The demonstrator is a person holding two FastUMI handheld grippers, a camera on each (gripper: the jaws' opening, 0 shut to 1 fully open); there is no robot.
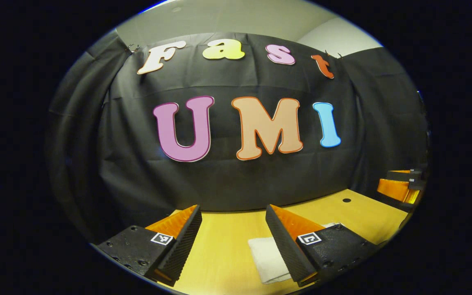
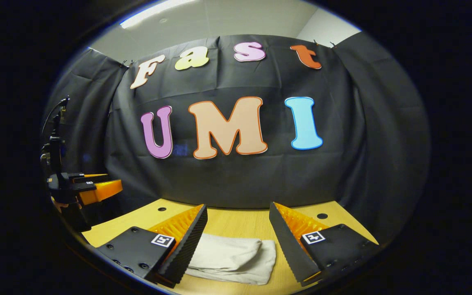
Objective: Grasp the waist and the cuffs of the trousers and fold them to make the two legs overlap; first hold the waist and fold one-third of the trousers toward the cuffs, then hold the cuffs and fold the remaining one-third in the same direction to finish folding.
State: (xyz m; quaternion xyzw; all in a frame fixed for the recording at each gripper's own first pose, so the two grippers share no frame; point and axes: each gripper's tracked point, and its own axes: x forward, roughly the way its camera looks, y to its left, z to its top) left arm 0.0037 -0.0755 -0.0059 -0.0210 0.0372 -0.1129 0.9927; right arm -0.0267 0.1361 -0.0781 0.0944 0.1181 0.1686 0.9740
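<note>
The folded off-white cloth trousers (image 2: 230, 256) lie on the pale wooden table (image 2: 236, 223), partly hidden behind the right gripper (image 2: 236, 241), whose 2 fingers stand wide above them. The left gripper (image 1: 234, 239) gapes wide too, holding nothing, trousers beside its right finger.

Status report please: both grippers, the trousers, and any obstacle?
Left gripper open, above table. Right gripper open, holding nothing. Trousers lie bunched on table, ungrasped. No obstacle seen near them.
</note>
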